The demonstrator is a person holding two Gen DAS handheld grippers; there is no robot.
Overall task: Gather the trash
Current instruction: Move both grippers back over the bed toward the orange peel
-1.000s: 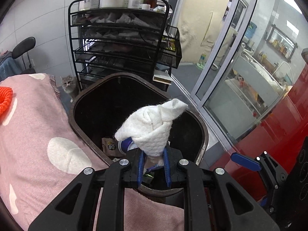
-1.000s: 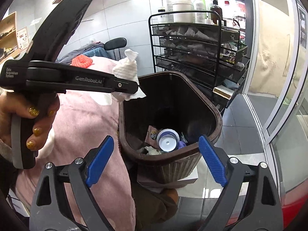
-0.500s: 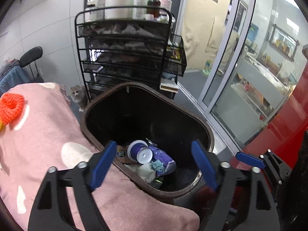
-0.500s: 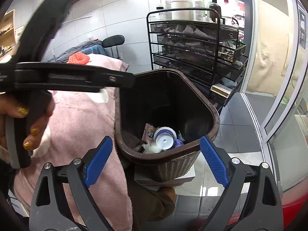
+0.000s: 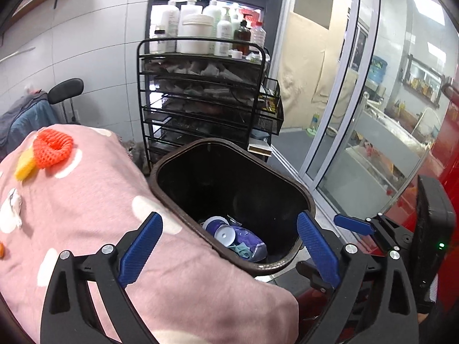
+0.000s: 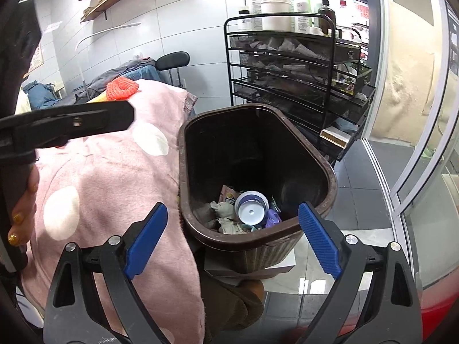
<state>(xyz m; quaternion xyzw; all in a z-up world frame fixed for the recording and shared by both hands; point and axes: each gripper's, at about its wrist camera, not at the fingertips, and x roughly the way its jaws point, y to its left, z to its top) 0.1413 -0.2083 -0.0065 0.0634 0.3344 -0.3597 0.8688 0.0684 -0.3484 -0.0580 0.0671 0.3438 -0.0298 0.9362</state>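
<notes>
The bin's (image 5: 304, 197) near rim hid part of its floor in both views, and the dark inner walls made the far bottom hard to read. What showed in it was a heap of trash: a white-and-blue lid (image 6: 252, 207) lying face up, crumpled grey tissue (image 6: 226, 215) to its left, a purple wrapper (image 5: 249, 239) to its right, and a printed packet (image 6: 228, 193) just behind; smaller scraps could not be told apart. The bin stood on the floor touching the right edge of a bed under a pink blanket (image 5: 94, 200) with white spots. The left gripper (image 5: 229, 246) hung over the bin's near rim with its blue pads wide apart and nothing between them; the right gripper (image 6: 232, 238) was likewise spread and empty, just this side of the bin. On the far blanket lay an orange knitted ring (image 5: 53, 147). Behind the bin stood a black wire rack (image 6: 289, 66) whose trays held contents too dim to name, with bottles (image 5: 198, 25) on top.
</notes>
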